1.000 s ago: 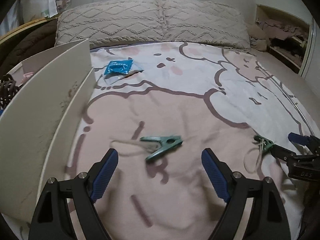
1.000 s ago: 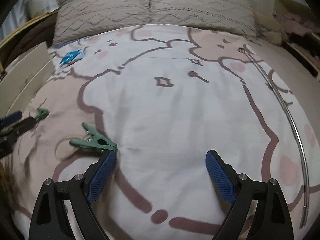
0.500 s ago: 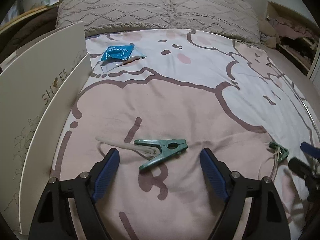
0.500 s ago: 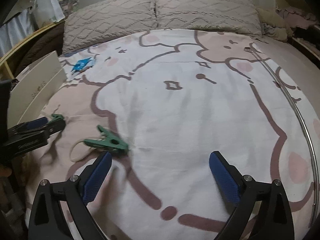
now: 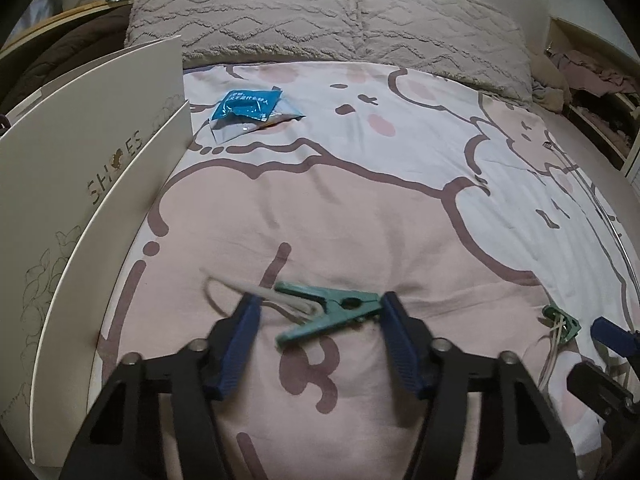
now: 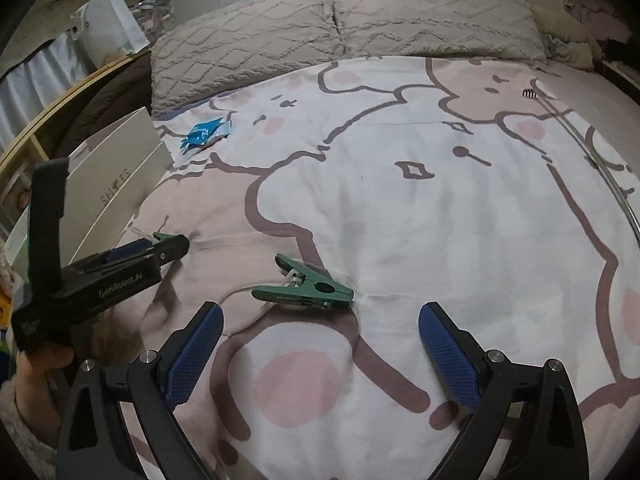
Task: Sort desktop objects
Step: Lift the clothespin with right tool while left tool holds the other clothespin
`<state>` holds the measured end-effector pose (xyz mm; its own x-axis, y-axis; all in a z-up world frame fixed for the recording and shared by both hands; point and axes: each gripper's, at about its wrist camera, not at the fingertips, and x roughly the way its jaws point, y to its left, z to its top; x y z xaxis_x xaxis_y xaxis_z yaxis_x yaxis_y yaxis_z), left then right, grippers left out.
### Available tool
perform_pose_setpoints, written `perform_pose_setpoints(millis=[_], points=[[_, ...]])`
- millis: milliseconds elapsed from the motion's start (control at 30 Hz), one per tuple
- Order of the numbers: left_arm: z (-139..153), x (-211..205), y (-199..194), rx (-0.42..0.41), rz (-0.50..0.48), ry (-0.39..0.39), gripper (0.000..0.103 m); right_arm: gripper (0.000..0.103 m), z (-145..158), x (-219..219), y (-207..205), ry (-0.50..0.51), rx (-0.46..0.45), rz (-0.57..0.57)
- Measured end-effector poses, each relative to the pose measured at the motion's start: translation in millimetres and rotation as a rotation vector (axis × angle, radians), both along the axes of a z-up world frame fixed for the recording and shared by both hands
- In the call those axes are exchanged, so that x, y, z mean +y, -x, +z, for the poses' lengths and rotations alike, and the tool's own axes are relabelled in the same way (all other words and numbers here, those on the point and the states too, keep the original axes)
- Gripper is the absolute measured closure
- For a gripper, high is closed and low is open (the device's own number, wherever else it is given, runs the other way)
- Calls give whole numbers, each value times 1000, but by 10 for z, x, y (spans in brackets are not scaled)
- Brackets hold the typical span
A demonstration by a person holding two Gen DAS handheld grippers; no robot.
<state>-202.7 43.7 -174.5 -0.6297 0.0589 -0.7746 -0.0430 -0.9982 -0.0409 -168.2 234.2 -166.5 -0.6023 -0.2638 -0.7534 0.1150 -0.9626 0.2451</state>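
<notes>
A green clothes peg (image 5: 328, 312) with a cream loop (image 5: 232, 288) threaded through it lies on the pink bedcover. My left gripper (image 5: 320, 304) straddles this peg and its jaws are closing. The right pad (image 5: 394, 320) is at the peg's tail, and the left pad (image 5: 244, 320) is over the loop, off the peg. A second green peg (image 6: 308, 286) lies just ahead of my right gripper (image 6: 320, 312), which is open with nothing between its pads. The right wrist view shows the left gripper (image 6: 176, 246) from the side, held by a hand (image 6: 40, 360).
A white shoe box (image 5: 100, 168) stands along the left side. A blue packet (image 5: 250, 110) lies beyond it, near the pillows (image 5: 320, 16). A thin metal rod (image 6: 616, 192) curves along the right of the bed, with a small dark object (image 6: 529, 93) at its far end.
My left gripper's jaws have narrowed around the green peg. The right gripper has shifted, so the second peg now lies ahead between its pads instead of beside the left pad.
</notes>
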Motion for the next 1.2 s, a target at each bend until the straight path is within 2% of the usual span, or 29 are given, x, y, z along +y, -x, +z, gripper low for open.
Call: perform_pose_setpoints(millis=[100,367,533,633,733,900,933,1033,1100,1200], points=[[3,44,-26,12,-17,21,53,5,15,-7,18,9,-7,-15],[29,94,-183,0,-119,-23,53,5,-80,-9,106,23,-23,-58],[15,190,-347,-2,-181,3,53,5,-164,25,103,43,-17,-67],[2,198,-368,-2,-187,7,53,5,-185,68,104,69,-19,-81],[-7,191,-365,-3,-186,1,53,5,-195,50,106,55,-19,-103],[-16,203,-371,-3,-185,3,53,5,-238,-56,101,-16,-14,-88],[-19,203,-369,-4,-185,1,53,0,-253,-96,102,-38,-15,-76],[-26,199,-364,0,-185,2,53,0,-282,-182,123,-99,-31,-60],[-32,205,-372,6,-185,8,53,0,-283,-164,129,-89,-31,-59],[-36,211,-378,11,-185,17,53,0,-256,-68,98,-20,-14,-65]])
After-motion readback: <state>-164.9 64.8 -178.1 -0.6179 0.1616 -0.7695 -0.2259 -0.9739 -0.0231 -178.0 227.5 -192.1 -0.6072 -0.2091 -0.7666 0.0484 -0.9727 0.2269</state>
